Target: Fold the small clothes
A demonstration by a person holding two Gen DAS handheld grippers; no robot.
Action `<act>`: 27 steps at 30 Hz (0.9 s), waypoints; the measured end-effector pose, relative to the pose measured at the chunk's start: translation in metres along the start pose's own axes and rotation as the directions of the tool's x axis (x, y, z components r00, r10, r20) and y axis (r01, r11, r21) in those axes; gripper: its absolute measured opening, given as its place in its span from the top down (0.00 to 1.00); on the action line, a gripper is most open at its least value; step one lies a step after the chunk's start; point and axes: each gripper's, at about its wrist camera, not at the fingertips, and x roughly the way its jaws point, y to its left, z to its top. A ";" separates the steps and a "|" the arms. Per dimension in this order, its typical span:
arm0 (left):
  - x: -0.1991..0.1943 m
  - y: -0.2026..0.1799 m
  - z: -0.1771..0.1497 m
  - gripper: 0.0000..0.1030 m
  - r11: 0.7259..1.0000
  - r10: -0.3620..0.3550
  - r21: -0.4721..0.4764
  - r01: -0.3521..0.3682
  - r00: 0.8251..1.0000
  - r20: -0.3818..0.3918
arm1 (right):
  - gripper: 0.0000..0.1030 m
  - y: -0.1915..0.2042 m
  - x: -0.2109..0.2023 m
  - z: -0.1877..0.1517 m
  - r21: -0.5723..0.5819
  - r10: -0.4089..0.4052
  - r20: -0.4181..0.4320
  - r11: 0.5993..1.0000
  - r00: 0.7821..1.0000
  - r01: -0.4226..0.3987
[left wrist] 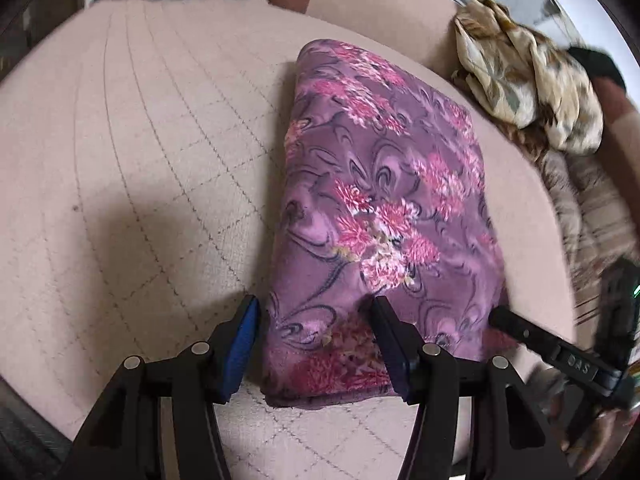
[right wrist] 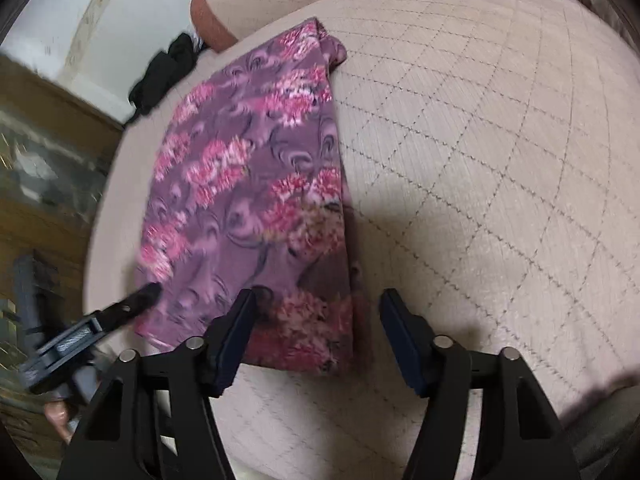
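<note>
Lying folded into a long, narrow stack on the quilted beige cushion (left wrist: pixel 140 160), the purple floral cloth (left wrist: pixel 380 200) runs in the left wrist view from about 12 o'clock down to 6 o'clock, its near end just ahead of the left gripper (left wrist: pixel 316 344). That gripper's jaws are spread, one blue pad at the cloth's left edge and the other over its near end, and neither is seen to pinch it. In the right wrist view the same cloth (right wrist: pixel 248 208) sits at 10 to 11 o'clock of centre, and the right gripper (right wrist: pixel 320 340) straddles its near right corner with jaws likewise parted and nothing clamped between them. Each gripper shows at the edge of the other's view, at 4 o'clock and at 8 o'clock. The fabric looks thin, light and limp, with layered edges showing at the near end; it will probably sag and slide open if lifted by one point, and the smooth weave may slip from a shallow bite. A safer hold would seem to be the two near corners together, pinched through all layers, or the folded long edges where the stack is thickest. A crumpled tan printed garment (left wrist: pixel 528 76) lies at 2 o'clock on the cushion's far side, well apart, and a dark garment (right wrist: pixel 164 76) sits at 10 o'clock near the cushion's edge.
</note>
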 end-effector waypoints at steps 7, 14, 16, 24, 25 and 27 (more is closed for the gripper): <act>-0.006 -0.013 -0.011 0.86 0.993 0.089 0.065 -0.095 0.992 0.095 | 0.93 0.003 -0.002 -0.005 -0.026 -0.058 0.027 0.998 0.998 0.059; -0.029 -0.008 -0.018 0.95 0.992 0.104 0.060 -0.113 0.985 0.135 | 0.95 0.003 -0.027 -0.013 -0.010 -0.018 0.071 1.000 0.997 0.018; -0.033 -0.006 -0.022 0.95 0.992 0.105 0.057 -0.113 0.986 0.127 | 0.95 0.000 -0.031 -0.018 -0.001 -0.013 0.073 1.000 0.997 0.013; -0.033 -0.011 -0.025 0.94 0.985 0.137 0.087 -0.150 0.980 0.141 | 0.93 -0.004 -0.025 -0.013 0.011 0.017 0.053 1.000 0.998 -0.018; -0.033 -0.010 -0.024 0.94 0.985 0.135 0.085 -0.147 0.981 0.138 | 0.92 -0.007 -0.026 -0.013 0.016 0.026 0.055 1.000 0.998 -0.027; -0.031 -0.009 -0.022 0.94 0.985 0.139 0.079 -0.150 0.981 0.134 | 0.83 -0.013 -0.027 -0.013 0.038 0.038 0.062 0.998 0.997 -0.041</act>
